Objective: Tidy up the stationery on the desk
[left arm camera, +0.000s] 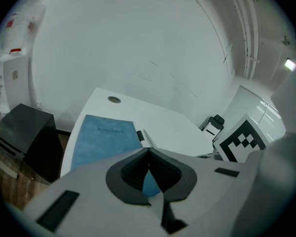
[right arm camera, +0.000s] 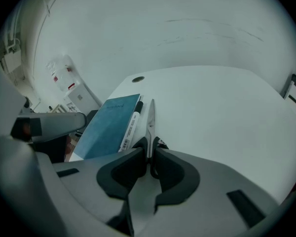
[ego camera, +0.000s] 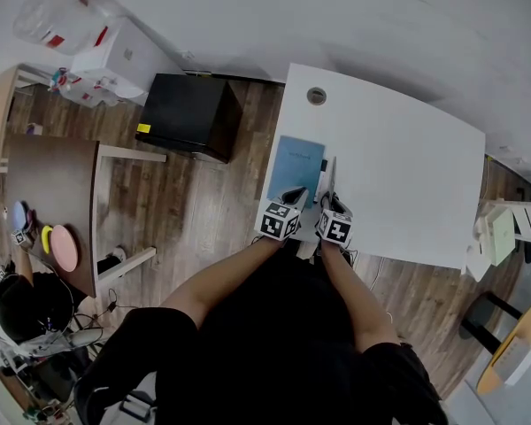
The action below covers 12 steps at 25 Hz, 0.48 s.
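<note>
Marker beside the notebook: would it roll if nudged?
Probably: the marker looks round and smooth, so it may roll on the flat desk. The notebook beside it would likely stop it on that side. It looks stiff and light.

A white counter (ego camera: 407, 175) stands on a brown wood-plank floor (ego camera: 203, 202), with a pale wall (ego camera: 354, 16) on its far side. Just left of it sits a black cabinet (ego camera: 190, 113). A white box (ego camera: 124, 56) lies beyond, and a dark brown table (ego camera: 57, 184) farther left.

scissors (right arm camera: 150, 120) handles: mostly hidden behind right tongs (right arm camera: 149, 151) | marker (right arm camera: 130, 127) print: unreadable
</note>
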### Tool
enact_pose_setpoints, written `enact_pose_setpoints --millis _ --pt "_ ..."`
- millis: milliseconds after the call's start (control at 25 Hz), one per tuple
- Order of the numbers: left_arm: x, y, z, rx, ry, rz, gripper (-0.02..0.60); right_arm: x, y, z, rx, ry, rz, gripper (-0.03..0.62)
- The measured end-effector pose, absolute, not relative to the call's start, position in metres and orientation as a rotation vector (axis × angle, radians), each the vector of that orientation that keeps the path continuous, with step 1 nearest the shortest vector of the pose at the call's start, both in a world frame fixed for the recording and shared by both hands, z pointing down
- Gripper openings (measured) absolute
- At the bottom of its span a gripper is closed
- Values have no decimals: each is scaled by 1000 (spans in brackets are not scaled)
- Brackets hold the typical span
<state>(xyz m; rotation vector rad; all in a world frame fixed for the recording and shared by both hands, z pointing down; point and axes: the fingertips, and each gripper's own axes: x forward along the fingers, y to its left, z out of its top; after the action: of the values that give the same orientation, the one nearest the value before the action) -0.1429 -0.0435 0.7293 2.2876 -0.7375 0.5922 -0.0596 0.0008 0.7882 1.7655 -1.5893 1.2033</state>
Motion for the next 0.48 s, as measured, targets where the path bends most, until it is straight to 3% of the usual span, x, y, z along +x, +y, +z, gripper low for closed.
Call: enact_pose_setpoints --millis 480 --pt "-144 -58 729 2297 -780 614 14 -58 -8 784 1824 -1564 1259 91"
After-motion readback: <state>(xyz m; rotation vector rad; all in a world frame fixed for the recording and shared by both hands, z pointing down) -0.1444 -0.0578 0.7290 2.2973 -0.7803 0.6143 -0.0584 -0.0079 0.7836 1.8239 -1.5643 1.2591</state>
